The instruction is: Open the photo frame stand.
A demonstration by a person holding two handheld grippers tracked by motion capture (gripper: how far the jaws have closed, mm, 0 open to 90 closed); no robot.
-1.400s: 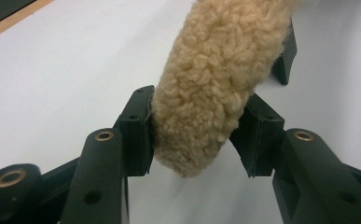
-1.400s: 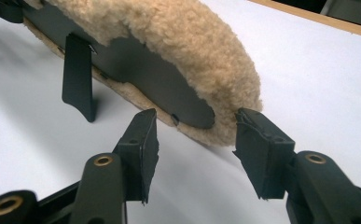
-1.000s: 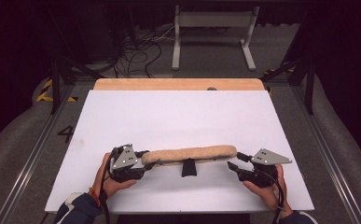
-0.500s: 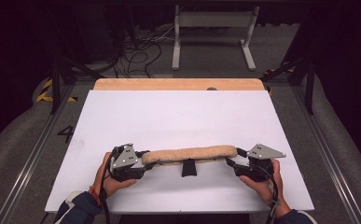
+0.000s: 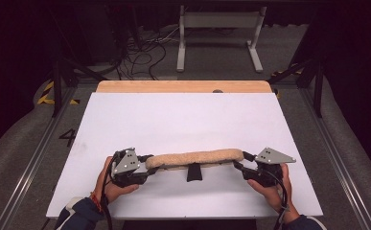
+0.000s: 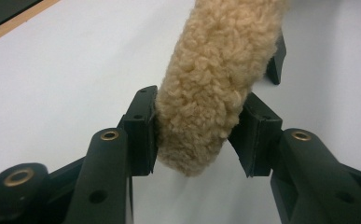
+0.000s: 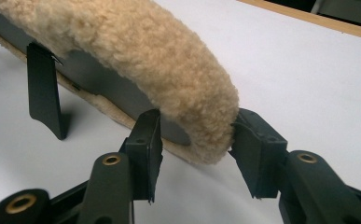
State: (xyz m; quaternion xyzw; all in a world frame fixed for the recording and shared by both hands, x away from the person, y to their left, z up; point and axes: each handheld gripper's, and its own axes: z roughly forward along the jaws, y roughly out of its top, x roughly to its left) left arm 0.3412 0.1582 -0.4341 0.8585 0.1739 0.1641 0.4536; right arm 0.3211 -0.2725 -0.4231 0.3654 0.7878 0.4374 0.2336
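A long tan fleece pad (image 5: 195, 158) with a grey underside lies crosswise near the front of the white table (image 5: 183, 120). A short black tab (image 5: 193, 173) hangs from its middle down to the table. My left gripper (image 5: 149, 163) is shut on the pad's left end; in the left gripper view the fleece pad (image 6: 206, 93) fills the gap of the left gripper (image 6: 197, 135), both jaws pressing it. My right gripper (image 5: 238, 164) grips the other end. In the right gripper view the fleece pad (image 7: 122, 46) sits in the right gripper (image 7: 197, 144), with the black tab (image 7: 43, 93) beyond.
A wooden board edge (image 5: 183, 86) runs along the table's far side. Behind it on the floor stand a white metal frame (image 5: 216, 28) and loose cables (image 5: 144, 52). Metal rails run along both sides of the table.
My right gripper has moved left from beside the pad onto its right end and closed there. The left gripper has kept its hold and stayed in place.
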